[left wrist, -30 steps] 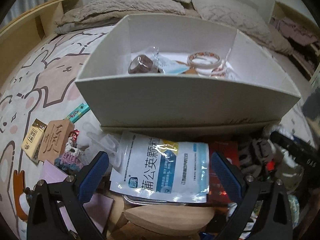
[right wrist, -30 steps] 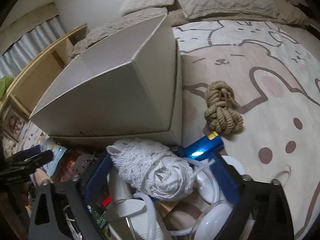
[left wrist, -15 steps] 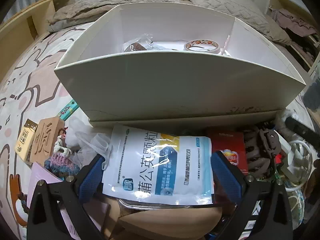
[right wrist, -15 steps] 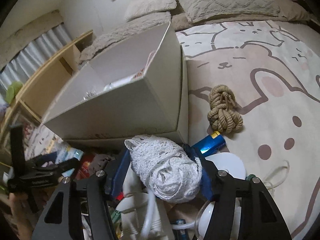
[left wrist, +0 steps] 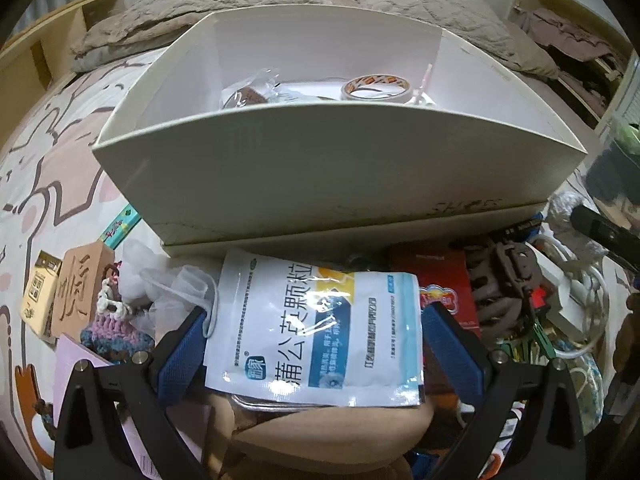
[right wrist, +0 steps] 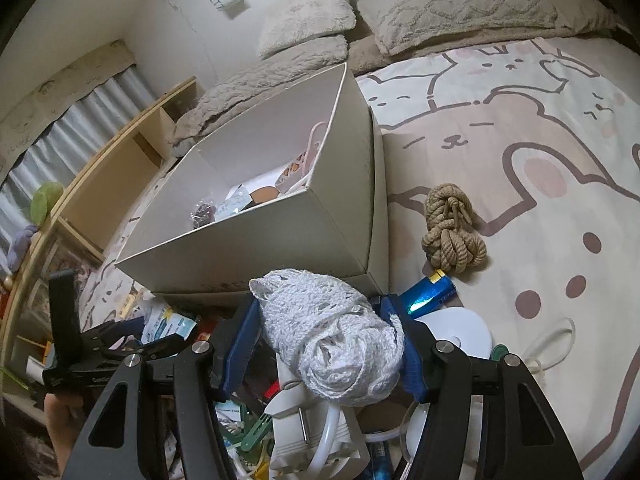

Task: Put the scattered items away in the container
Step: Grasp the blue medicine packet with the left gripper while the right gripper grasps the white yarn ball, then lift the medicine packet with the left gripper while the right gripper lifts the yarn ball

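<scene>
A white cardboard box stands on the bed, with a tape roll and wrapped bits inside. Just in front of it, a white and blue sachet lies on the pile of clutter. My left gripper is open around the sachet, its blue pads a sliver off the sachet's side edges. My right gripper is shut on a white yarn ball, held a little above the pile near the box's corner. The left gripper also shows at the left of the right wrist view.
Around the sachet lie a red packet, a brown hair claw, a wooden block and a crochet piece. Right of the box are a rope knot, a blue tube and a white plug. Pillows sit behind.
My right jaws closed on the yarn ball and raised it slightly. The left view tilted, and the sachet now fills almost the whole gap between the left pads.
</scene>
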Demonstrator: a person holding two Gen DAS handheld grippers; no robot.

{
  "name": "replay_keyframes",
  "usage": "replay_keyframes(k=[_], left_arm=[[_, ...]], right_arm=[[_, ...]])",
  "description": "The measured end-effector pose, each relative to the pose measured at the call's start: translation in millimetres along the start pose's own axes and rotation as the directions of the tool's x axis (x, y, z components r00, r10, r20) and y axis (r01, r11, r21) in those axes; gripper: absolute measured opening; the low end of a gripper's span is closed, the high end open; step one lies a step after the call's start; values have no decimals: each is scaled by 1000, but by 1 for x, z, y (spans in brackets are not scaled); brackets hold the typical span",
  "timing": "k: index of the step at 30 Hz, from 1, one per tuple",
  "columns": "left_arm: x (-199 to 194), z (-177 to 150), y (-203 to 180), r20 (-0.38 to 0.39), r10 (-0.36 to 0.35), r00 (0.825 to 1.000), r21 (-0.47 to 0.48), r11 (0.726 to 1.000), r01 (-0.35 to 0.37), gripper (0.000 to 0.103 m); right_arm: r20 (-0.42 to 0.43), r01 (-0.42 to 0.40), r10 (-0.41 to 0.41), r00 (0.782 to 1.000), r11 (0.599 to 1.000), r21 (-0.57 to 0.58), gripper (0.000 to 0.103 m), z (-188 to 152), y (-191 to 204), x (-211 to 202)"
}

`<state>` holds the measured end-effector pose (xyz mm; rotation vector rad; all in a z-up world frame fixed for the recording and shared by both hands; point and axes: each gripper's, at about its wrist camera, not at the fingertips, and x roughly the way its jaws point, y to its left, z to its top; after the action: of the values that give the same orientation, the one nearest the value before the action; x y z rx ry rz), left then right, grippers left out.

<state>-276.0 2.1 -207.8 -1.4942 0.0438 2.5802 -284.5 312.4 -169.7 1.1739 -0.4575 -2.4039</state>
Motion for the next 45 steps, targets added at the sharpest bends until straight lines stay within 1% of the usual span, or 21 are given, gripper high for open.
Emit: replay_keyframes(k=[2, 3, 5, 6, 14, 20, 21, 22, 23, 24, 28, 32, 40, 45], left_arm=[[0, -1, -7, 0, 4, 1000, 37, 999, -4, 103], [3, -3, -11, -3, 15, 1000, 57, 998, -15, 103], [7, -5, -20, 7, 60, 998, 110, 992, -60, 103], [7, -5, -21, 10, 60, 998, 111, 992, -61, 103], [11, 2, -5, 2, 21, 1000, 20, 1000, -21, 103], [8, 3, -5, 12, 28, 1000, 11, 1000, -29, 101], [7, 3, -6, 15, 32, 999, 12, 999, -32, 100], [4, 2, -7, 22, 37, 999, 16, 999, -37, 95], [0, 3, -8, 31, 43, 999, 22, 999, -44, 87], [-3, 4, -8, 37, 47, 998, 24, 999, -48, 85], [-5, 0, -4, 36, 40, 999, 19, 999, -41, 82], [-6, 5, 4, 48, 45, 998, 3, 999, -45, 77], [-22, 6, 5, 96, 74, 993, -6, 997, -74, 75], [-31, 9, 9, 122, 78, 989, -12, 997, -77, 75]], right_arm=[[-2, 0, 0, 1000, 1000, 3, 63, 0, -1, 0], [-3, -2, 2, 1000, 1000, 4, 63, 0, -1, 0], [-7, -3, 3, 1000, 1000, 3, 63, -1, 0, 1], [-7, -3, 3, 1000, 1000, 3, 63, -1, 0, 0], [-11, -6, 6, 1000, 1000, 8, 63, -1, 1, 1], [1, -8, 8, 1000, 1000, 9, 63, 0, 1, -3], [3, -7, 7, 1000, 1000, 8, 63, 0, 2, -4], [5, -6, 6, 1000, 1000, 8, 63, 0, 2, -4], [7, -5, 5, 1000, 1000, 8, 63, 0, 1, -5], [10, -5, 5, 1000, 1000, 8, 63, 0, 1, -6], [11, -6, 6, 1000, 1000, 9, 63, 0, 1, -7], [14, -8, 7, 1000, 1000, 10, 63, 0, 1, -8], [30, -7, 7, 1000, 1000, 6, 63, 2, 2, -13], [39, 4, -4, 999, 1000, -5, 63, 3, 4, -13]])
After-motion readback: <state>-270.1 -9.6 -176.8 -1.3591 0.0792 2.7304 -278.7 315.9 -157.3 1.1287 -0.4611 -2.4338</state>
